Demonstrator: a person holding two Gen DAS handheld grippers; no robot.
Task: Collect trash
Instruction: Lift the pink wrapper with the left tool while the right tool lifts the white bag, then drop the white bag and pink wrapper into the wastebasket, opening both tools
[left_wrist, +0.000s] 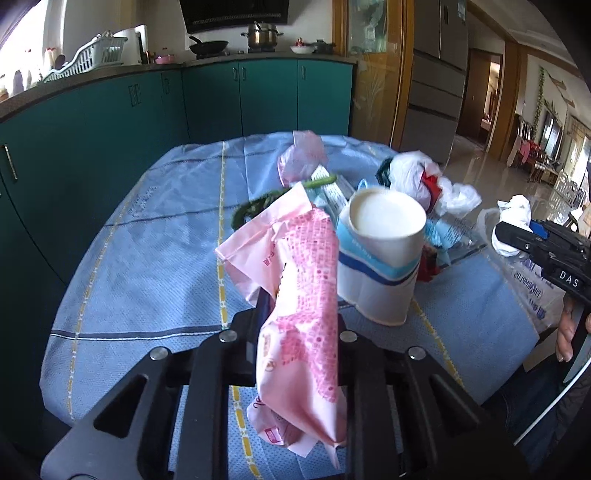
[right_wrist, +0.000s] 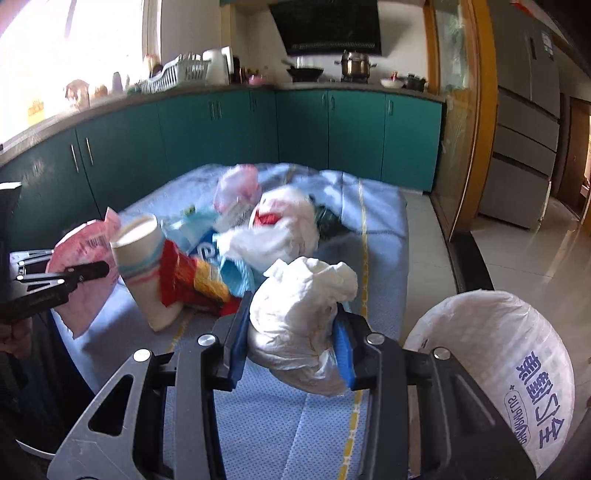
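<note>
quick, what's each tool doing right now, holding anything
Left tool: shut on the pink wrapper.
Right tool: shut on the crumpled white tissue wad.

Daylight pours in from the window (right_wrist: 55, 55) at the left, blown out to plain white in both views. The floor (right_wrist: 517, 258) glares with pale reflections. The cabinets (left_wrist: 110, 122) stay dim and dark teal. The fisheye bends the worktop into a curve and blackens the corners. In the right view the trash pile (right_wrist: 258, 236) is smeared by motion blur.
</note>
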